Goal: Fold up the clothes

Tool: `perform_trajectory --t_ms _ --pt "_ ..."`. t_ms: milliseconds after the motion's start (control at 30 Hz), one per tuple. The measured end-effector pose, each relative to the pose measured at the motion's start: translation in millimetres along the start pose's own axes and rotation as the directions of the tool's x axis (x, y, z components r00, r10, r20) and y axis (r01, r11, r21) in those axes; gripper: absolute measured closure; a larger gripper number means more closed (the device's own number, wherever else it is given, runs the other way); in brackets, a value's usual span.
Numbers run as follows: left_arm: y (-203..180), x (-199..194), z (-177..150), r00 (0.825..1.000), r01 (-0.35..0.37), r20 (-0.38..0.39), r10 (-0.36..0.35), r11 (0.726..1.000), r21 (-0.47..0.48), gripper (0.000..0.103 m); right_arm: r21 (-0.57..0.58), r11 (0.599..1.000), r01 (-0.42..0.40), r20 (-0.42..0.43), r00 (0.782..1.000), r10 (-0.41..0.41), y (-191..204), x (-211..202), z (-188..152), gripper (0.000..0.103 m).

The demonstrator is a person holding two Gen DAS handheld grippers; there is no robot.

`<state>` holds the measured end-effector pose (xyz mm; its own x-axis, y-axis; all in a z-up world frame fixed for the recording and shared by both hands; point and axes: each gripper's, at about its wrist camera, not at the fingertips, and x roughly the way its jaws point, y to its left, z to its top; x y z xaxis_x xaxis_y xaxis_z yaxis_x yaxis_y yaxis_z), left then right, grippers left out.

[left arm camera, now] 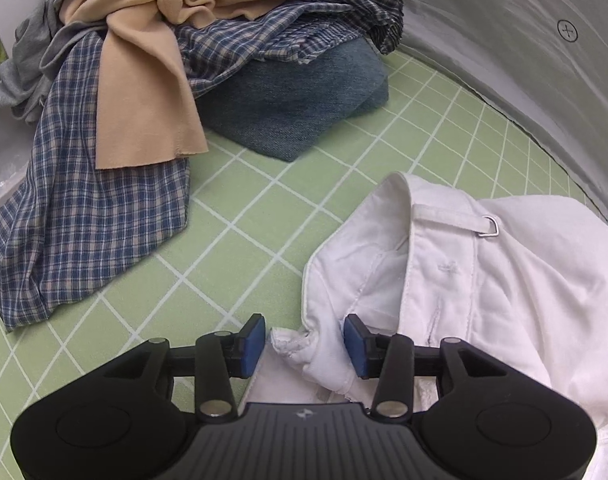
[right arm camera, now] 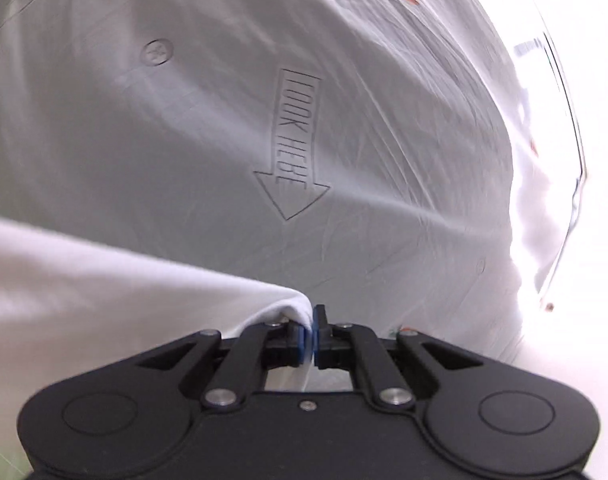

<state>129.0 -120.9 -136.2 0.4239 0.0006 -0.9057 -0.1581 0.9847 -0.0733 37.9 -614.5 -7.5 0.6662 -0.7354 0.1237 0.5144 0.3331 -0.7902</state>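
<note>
A white garment [left arm camera: 484,280] with a belt loop and metal ring lies crumpled on the green grid mat [left arm camera: 244,216] at the right. My left gripper [left arm camera: 302,342] is open, its blue pads on either side of a bunched white edge of the garment, which lies between them. In the right wrist view my right gripper [right arm camera: 309,338] is shut on a fold of the white garment [right arm camera: 104,292], which drapes away to the left. What lies under that cloth is hidden.
A pile of clothes sits at the back left: a blue plaid shirt [left arm camera: 88,216], a tan cloth [left arm camera: 144,92], grey fabric [left arm camera: 28,64] and folded denim [left arm camera: 300,96]. A white plastic-covered wall [right arm camera: 264,120] with a printed arrow stands behind the mat.
</note>
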Motion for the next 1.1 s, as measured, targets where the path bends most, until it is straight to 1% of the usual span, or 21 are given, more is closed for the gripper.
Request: perform_trajectory --t_ms 33,67,100,133,167,200,233,267,300,333,367,400,500,600,733,867,900,933,967,1067,1100 --pt "1.0 0.0 0.5 1.0 0.008 0.0 -0.008 1.0 -0.008 0.055 -0.008 0.999 -0.031 -0.055 0.998 0.031 6.0 -3.3 -9.1 0.097" --pt "3.0 -0.4 1.3 1.0 0.015 -0.001 -0.015 1.0 -0.021 0.053 0.028 0.996 -0.086 -0.163 0.983 0.089 13.1 -1.9 -22.6 0.085" --pt "5.4 -1.2 2.3 1.0 0.015 -0.003 -0.015 0.999 -0.035 0.047 0.096 0.984 -0.147 -0.295 0.94 0.169 20.7 2.4 -38.7 0.073" --pt "7.6 -2.8 3.0 1.0 0.011 -0.003 -0.011 0.999 -0.039 0.039 0.185 0.961 -0.207 -0.434 0.86 0.269 29.9 7.9 -58.8 0.055" --pt "9.9 -5.0 3.5 1.0 0.006 -0.003 -0.006 0.999 -0.04 0.036 0.305 0.922 -0.238 -0.531 0.762 0.372 36.7 7.7 -80.1 0.055" --pt "12.7 -8.7 3.4 1.0 0.008 0.001 -0.008 0.999 -0.037 0.03 0.433 0.87 -0.238 -0.584 0.661 0.471 41.5 3.5 -100.6 0.055" --pt "15.7 -13.4 3.1 1.0 0.014 0.007 -0.013 0.999 -0.032 0.027 0.538 0.818 -0.204 -0.602 0.586 0.542 42.2 -6.1 -115.9 0.053" --pt "19.4 -18.8 2.3 1.0 0.021 0.015 -0.021 0.999 -0.029 0.024 0.626 0.765 -0.149 -0.601 0.533 0.596 40.5 -19.0 -127.9 0.049" --pt "23.7 -24.7 0.4 0.999 0.029 0.026 -0.029 0.999 -0.032 0.017 0.683 0.723 -0.105 -0.591 0.503 0.631 38.5 -34.0 -135.3 0.034" --pt "28.3 -30.7 -1.8 0.999 0.037 0.038 -0.036 0.999 -0.038 0.013 0.71 0.7 -0.078 -0.581 0.498 0.644 36.5 -49.1 -137.7 0.017" --pt "33.0 -35.8 -4.6 0.998 0.043 0.045 -0.041 0.998 -0.047 0.013 0.722 0.689 -0.061 -0.575 0.501 0.647 35.3 -63.2 -136.7 0.008" --pt "37.7 -40.5 -7.8 0.998 0.048 0.049 -0.045 0.997 -0.057 0.013 0.731 0.681 -0.049 -0.573 0.5 0.65 35.5 -75.4 -134.5 0.006" --pt "51.8 -50.5 -19.0 0.997 0.058 0.057 -0.054 0.996 -0.071 0.013 0.778 0.626 -0.046 -0.54 0.46 0.705 36.8 -100.0 -131.1 0.003" --pt "67.3 -54.3 -32.4 0.996 0.088 0.043 -0.084 0.991 -0.097 0.013 0.798 0.598 -0.073 -0.513 0.438 0.738 39.1 -120.5 -126.0 0.003" --pt "87.9 -55.3 -53.2 0.988 0.152 -0.009 -0.155 0.976 -0.158 0.013 0.81 0.576 -0.107 -0.484 0.432 0.761 36.3 -136.8 -114.3 0.002" --pt "94.4 -56.6 -74.1 0.981 0.188 -0.01 -0.194 0.962 -0.2 0.013 0.82 0.557 -0.133 -0.454 0.442 0.774 30.4 -151.4 -102.1 0.002" --pt "94.8 -56.0 -78.2 0.978 0.202 -0.007 -0.209 0.954 -0.221 0.012 0.82 0.554 -0.142 -0.448 0.444 0.776 29.0 -154.3 -99.4 0.002" --pt "95.2 -55.0 -82.1 0.974 0.221 -0.004 -0.229 0.945 -0.243 0.009 0.82 0.553 -0.15 -0.444 0.445 0.778 27.9 -157.9 -97.1 0.002" --pt "95.6 -53.4 -85.9 0.967 0.245 -0.003 -0.254 0.933 -0.264 0.007 0.82 0.551 -0.157 -0.44 0.445 0.78 26.8 -161.8 -95.2 0.001" --pt "93.6 -47.7 -95.0 0.949 0.298 -0.005 -0.316 0.9 -0.32 0.007 0.821 0.544 -0.175 -0.428 0.442 0.788 23.2 -174.1 -92.1 0.001" --pt "92.5 -46.7 -97.9 0.943 0.314 0.004 -0.332 0.889 -0.333 0.009 0.82 0.544 -0.176 -0.428 0.441 0.789 21.8 -178.4 -91.6 0.001"
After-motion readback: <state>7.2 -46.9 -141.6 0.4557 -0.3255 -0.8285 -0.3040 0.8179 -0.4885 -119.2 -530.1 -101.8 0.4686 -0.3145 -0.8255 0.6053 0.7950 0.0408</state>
